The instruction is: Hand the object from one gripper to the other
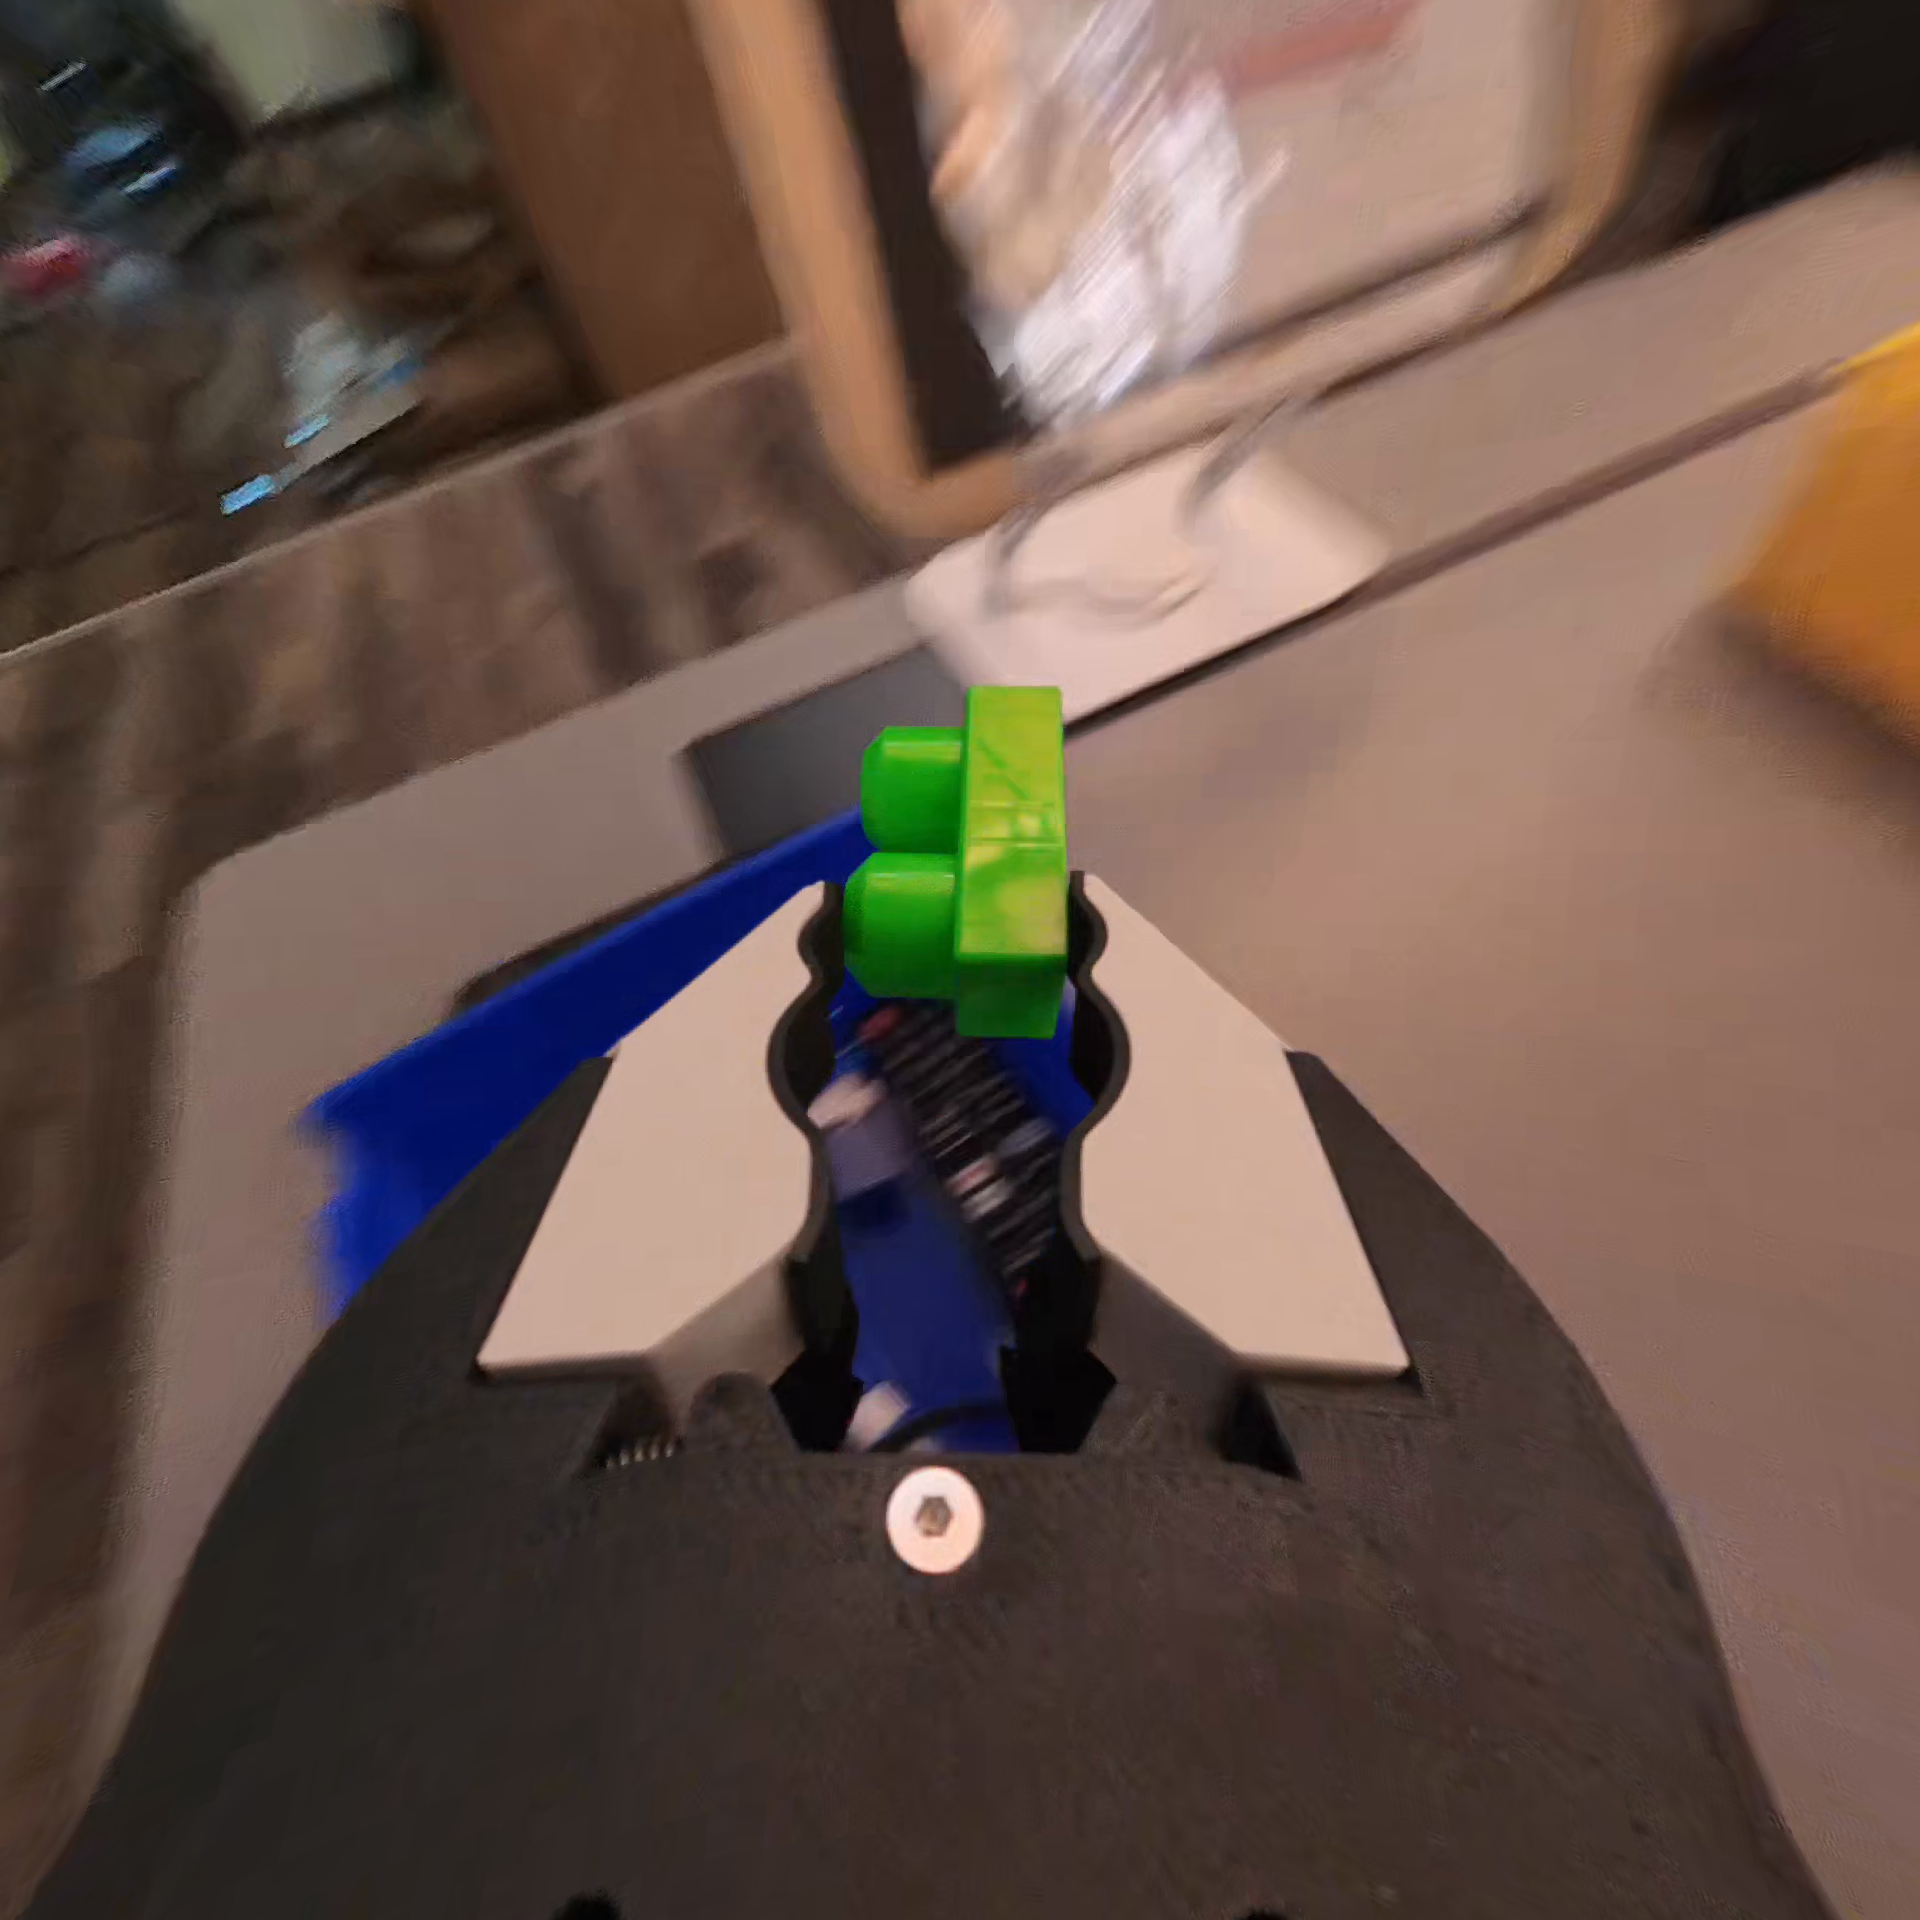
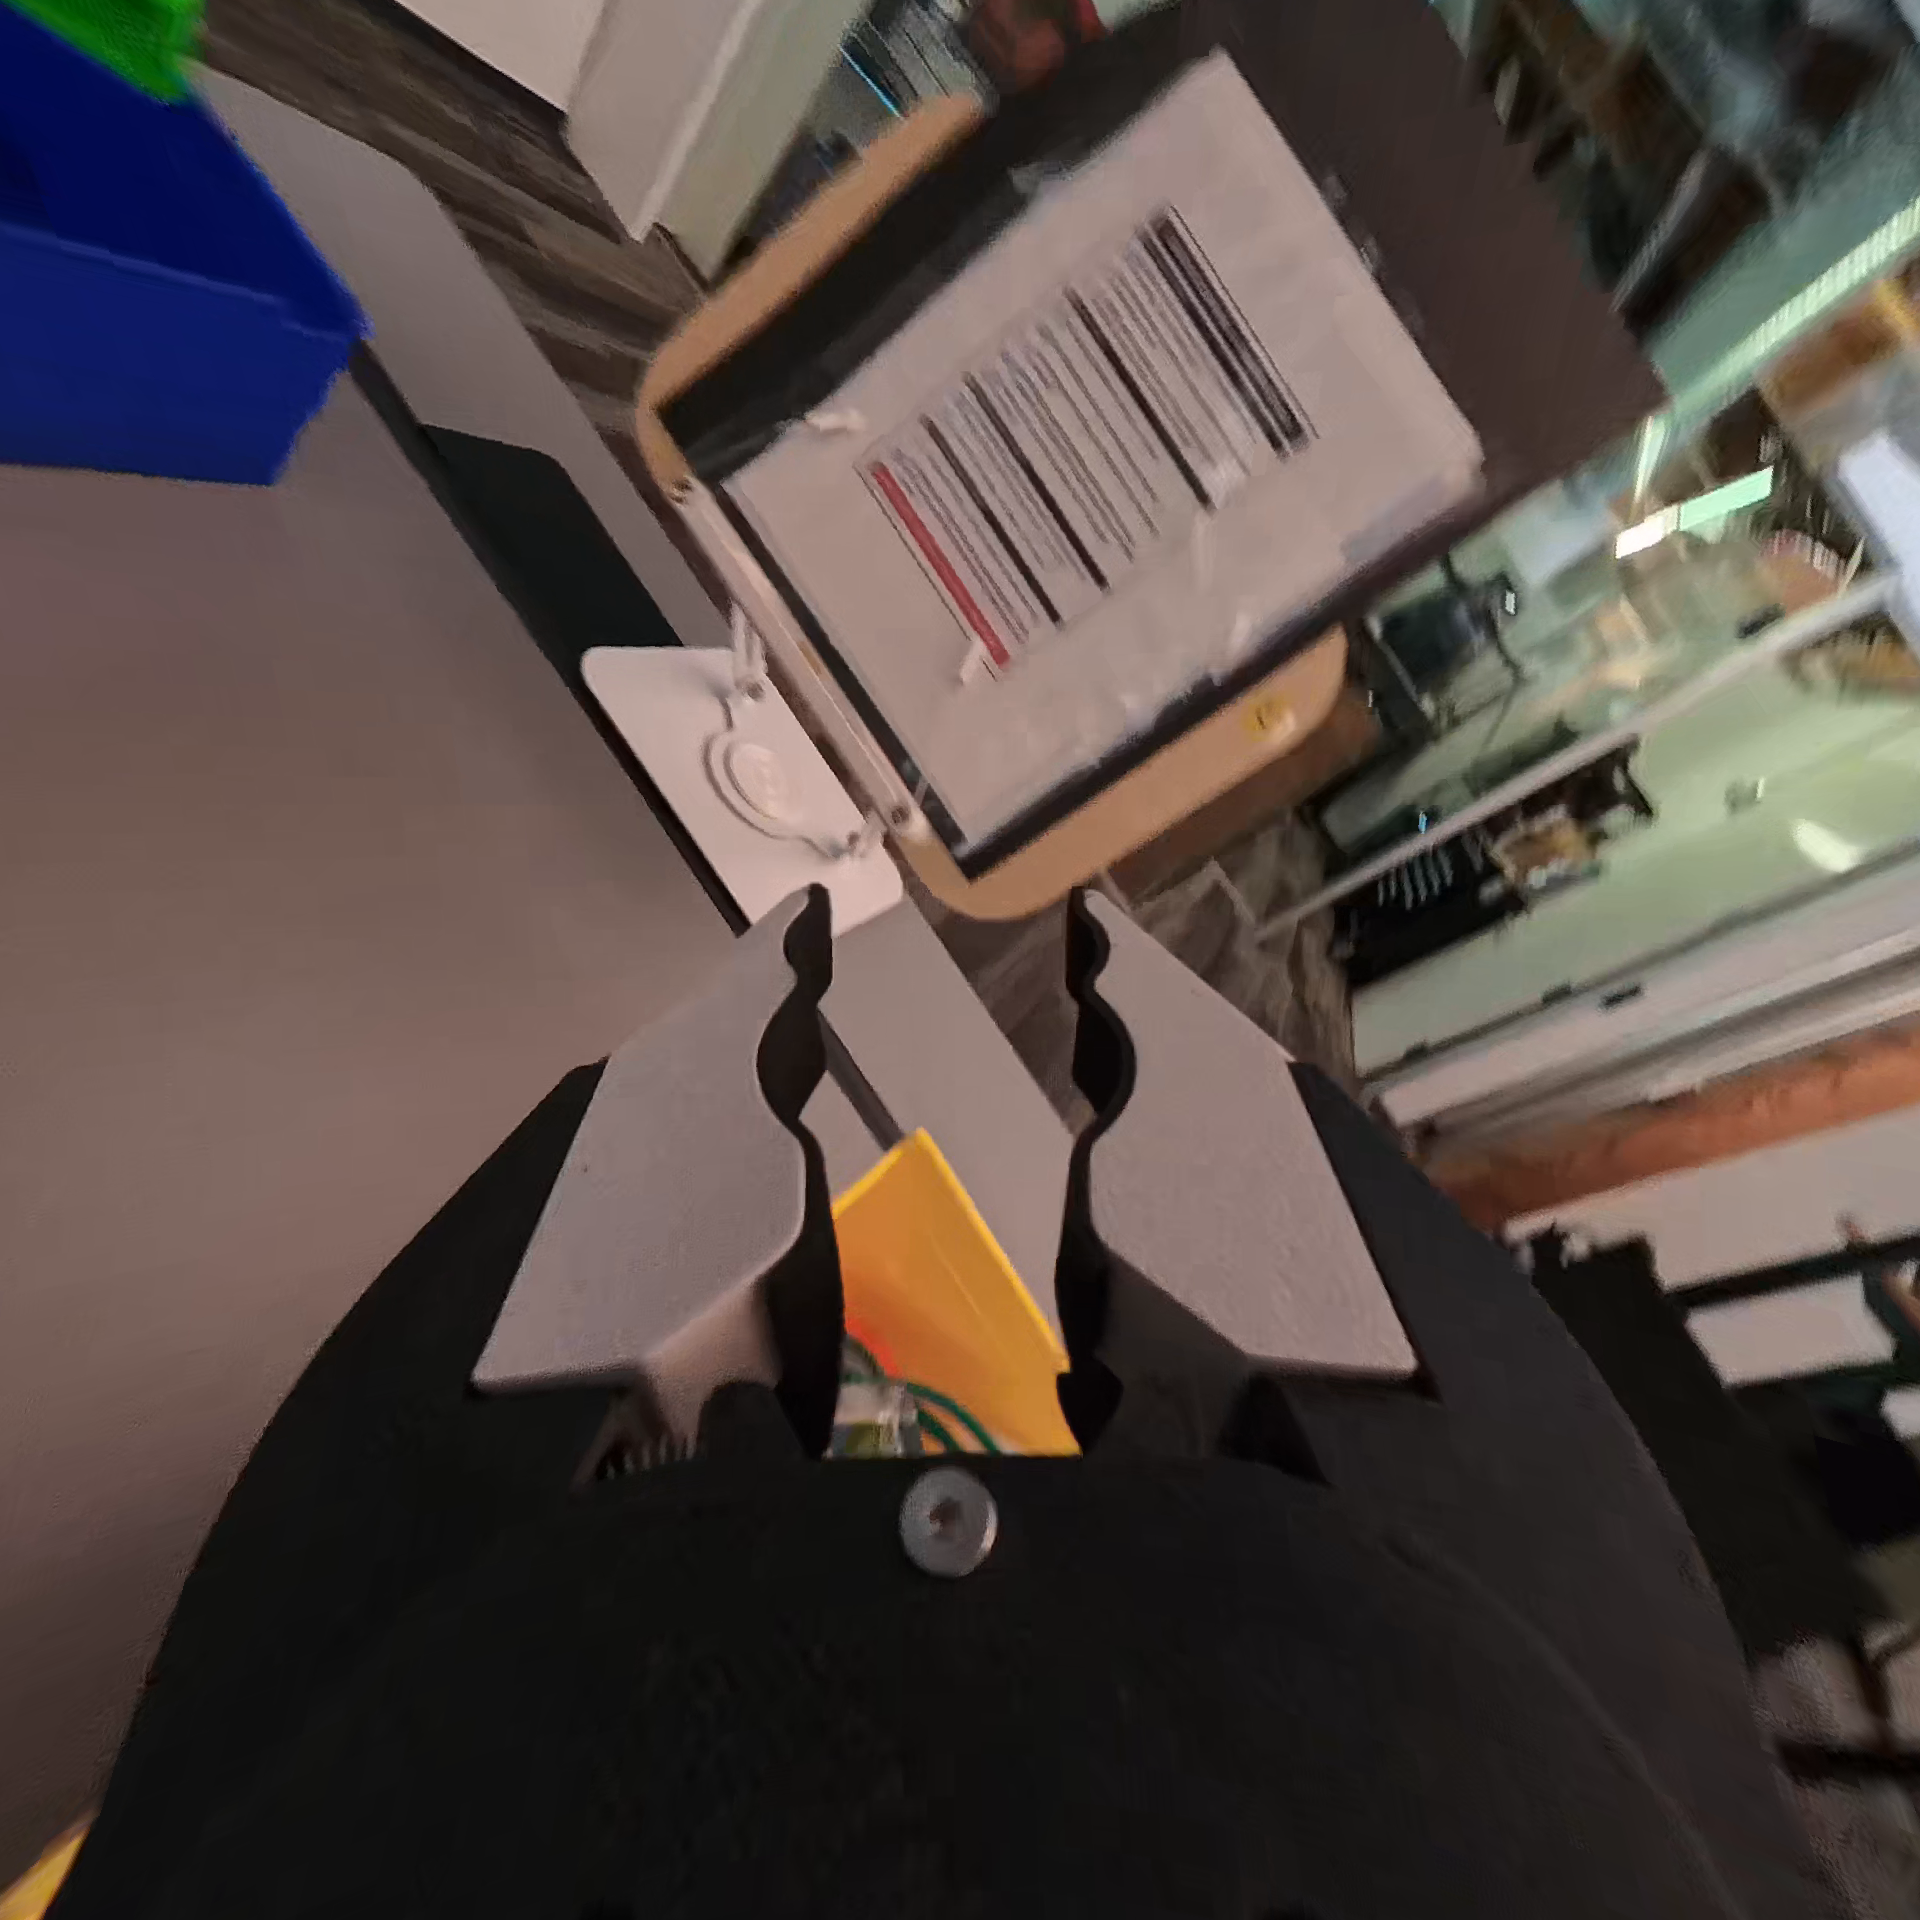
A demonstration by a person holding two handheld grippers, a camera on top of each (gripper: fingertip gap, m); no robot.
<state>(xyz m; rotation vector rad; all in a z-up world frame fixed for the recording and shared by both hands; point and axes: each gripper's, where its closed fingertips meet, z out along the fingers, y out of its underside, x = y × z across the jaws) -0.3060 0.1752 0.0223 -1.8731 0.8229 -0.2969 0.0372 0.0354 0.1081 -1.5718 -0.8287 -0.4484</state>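
Note:
A bright green toy brick (image 1: pixel 982 873) with two round studs pointing left is clamped on edge between the fingertips of my left gripper (image 1: pixel 951 914), held up above a blue bin (image 1: pixel 540 1029). My right gripper (image 2: pixel 948 935) is open and empty, tilted, held above the grey table (image 2: pixel 260 779) with a yellow bin (image 2: pixel 935 1257) showing between its fingers. A blurred patch of green (image 2: pixel 135 36) shows at the top left corner of the right wrist view, above the blue bin (image 2: pixel 145 312). Neither gripper shows in the other's view.
The blue bin holds several small items, blurred. A yellow bin (image 1: pixel 1839 520) sits at the right of the grey table (image 1: pixel 1455 935). A wood-framed board with a white sheet (image 2: pixel 1039 468) stands on a white base (image 2: pixel 727 769) at the table's back. A dark pad (image 1: pixel 800 769) lies nearby. Some 40 centimeters of space lies between my two pairs of fingers.

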